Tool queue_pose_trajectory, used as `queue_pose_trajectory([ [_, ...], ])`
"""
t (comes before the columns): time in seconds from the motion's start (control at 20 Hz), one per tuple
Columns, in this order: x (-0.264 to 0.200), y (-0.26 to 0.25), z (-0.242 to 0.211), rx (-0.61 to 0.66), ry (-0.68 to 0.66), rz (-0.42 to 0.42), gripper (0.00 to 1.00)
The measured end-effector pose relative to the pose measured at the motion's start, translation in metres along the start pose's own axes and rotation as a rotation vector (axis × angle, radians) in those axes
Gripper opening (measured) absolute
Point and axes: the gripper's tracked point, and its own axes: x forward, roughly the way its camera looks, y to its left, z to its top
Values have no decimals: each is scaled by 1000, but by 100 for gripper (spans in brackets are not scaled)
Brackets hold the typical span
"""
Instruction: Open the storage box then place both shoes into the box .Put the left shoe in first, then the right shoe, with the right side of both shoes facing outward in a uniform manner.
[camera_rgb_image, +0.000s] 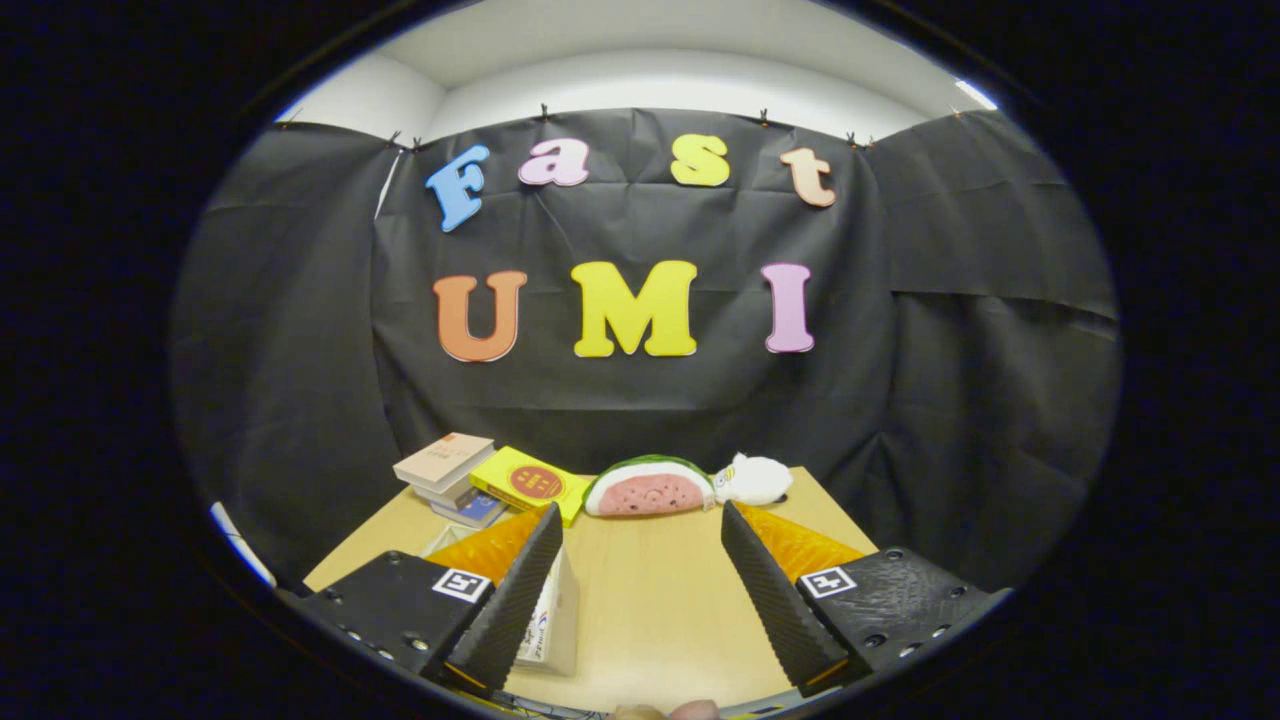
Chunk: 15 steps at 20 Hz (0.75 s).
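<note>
The gripper (640, 590) is hovering over a pale wooden table (650, 610) with its two fingers spread wide and nothing sitting between them but bare tabletop. Behind the left finger a translucent storage box (555, 615) is standing on the table; the finger is covering most of it, so only one corner with a printed label is showing, and whether its lid is up or down cannot be told. The label itself is too small to make out.

Well beyond the fingertips, along the far edge of the table, a watermelon-slice plush (648, 488) is lying flat side toward the camera. Just beside it on the right, a small white plush toy (755, 479) is touching or nearly touching it; its shape is hard to make out. Beyond the left finger a yellow book (530, 483) is lying tilted, and next to it a stack of books (447, 470) is resting, its lower volumes partly covered.

At the very near edge, between the finger bases, fingertips of a person's hand (670, 711) are peeking in, mostly cut off.
</note>
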Motion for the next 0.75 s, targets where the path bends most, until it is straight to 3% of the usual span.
queue_pose_trajectory([
  [0.5, -3, 12, 3, 15, -62, 2, 96],
  [0.75, 0, 29, 3, 25, -68, 44, 96],
])
